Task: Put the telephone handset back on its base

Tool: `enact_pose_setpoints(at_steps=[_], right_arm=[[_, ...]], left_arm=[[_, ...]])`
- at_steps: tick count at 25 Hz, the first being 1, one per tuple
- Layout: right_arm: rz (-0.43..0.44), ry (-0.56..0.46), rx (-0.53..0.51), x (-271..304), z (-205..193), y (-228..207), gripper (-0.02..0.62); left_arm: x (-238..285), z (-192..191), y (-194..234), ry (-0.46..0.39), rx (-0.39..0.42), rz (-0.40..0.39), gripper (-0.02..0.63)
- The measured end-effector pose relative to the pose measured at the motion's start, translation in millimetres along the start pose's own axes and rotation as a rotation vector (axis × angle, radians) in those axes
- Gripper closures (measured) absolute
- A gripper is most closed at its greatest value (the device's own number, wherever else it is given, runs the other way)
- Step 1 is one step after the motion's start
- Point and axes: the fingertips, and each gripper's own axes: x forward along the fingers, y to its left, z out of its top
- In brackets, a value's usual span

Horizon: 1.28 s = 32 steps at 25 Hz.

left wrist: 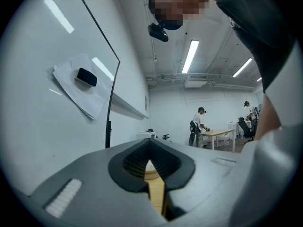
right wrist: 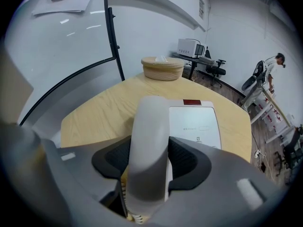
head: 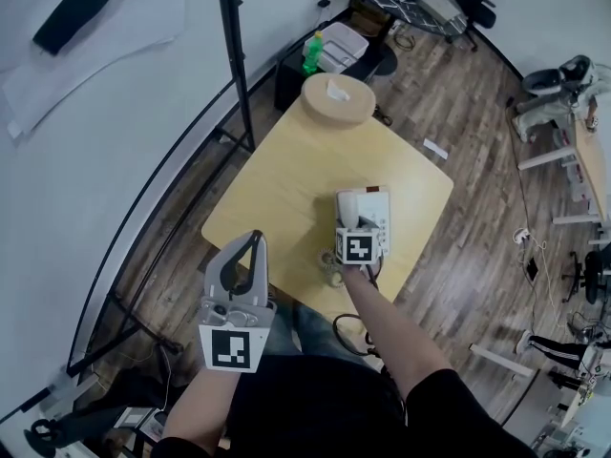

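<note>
Pale wood is the biggest thing I have in the head view: the table (head: pixel 286 189) spreads across the middle of the frame, with a round wooden box (head: pixel 337 100) at its far end, toward the top. Next down in size is the white phone base (head: pixel 375 210), right of centre on the table. The handset (right wrist: pixel 149 141) lies lengthwise along the base's left side. It fills the middle of the right gripper view, and its far end reaches toward the top of the base. From here I can't tell whether it is fully seated in the cradle or a touch above it.

My right claw (right wrist: pixel 150 163) has the handset between its pads. Both dark pads press against its sides at the lower middle of that view, so I read that as a grip. My left claw (head: pixel 254 242) sits at the lower left of the head view, by the table's near edge, with its jaws drawn together and nothing in them.

I judge the task nearly finished, since the carrying and lining-up look done. What is left is to settle the handset, let go, and back the right claw away without dragging it off.
</note>
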Motion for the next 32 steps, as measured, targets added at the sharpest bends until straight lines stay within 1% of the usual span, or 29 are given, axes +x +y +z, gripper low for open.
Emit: enact_pose_setpoints(at_steps=[3,4,5,8,11,13,14,16,19,21,25,28,32], right_arm=[[0.028,-0.003,-0.022,-1,2,5,0.356],[0.035,-0.012,-0.021,-4,3,5,0.333],[0.038,-0.031,-0.016,-10,6,4,0.328],[0.043,-0.14,-0.02,-42,28,-3,0.328],[0.066,-0.273,-0.052,-92,54,-11,0.337],[0.09,-0.355,-0.069,-130,70,-14,0.359],[0.104,-0.397,-0.078,-148,77,-14,0.362],[0.122,-0.483,-0.106,-186,92,-11,0.391],[0.131,-0.594,-0.168,-239,107,-3,0.431],[0.129,-0.655,-0.21,-270,111,3,0.475],[0.09,-0.773,-0.272,-312,114,10,0.524],[0.069,-0.827,-0.263,-324,111,10,0.566],[0.066,-0.863,-0.207,-338,104,5,0.584]], left_arm=[[1,-1,-2,0.005,-0.008,-0.004,0.606],[1,-2,-2,0.009,-0.01,-0.005,0.606],[1,-2,-2,0.012,-0.01,-0.007,0.606],[4,2,-1,0.007,0.0,-0.014,0.606],[8,9,-6,0.0,0.004,-0.027,0.606],[12,14,-11,0.004,0.0,-0.038,0.606],[14,15,-13,0.018,-0.003,-0.043,0.606],[17,18,-17,0.036,-0.005,-0.053,0.606],[22,33,-24,0.012,-0.004,-0.062,0.606],[24,44,-29,-0.007,-0.009,-0.071,0.606],[28,59,-37,-0.03,-0.032,-0.086,0.606],[29,66,-43,-0.029,-0.031,-0.103,0.606],[25,76,-57,-0.026,-0.022,-0.124,0.606]])
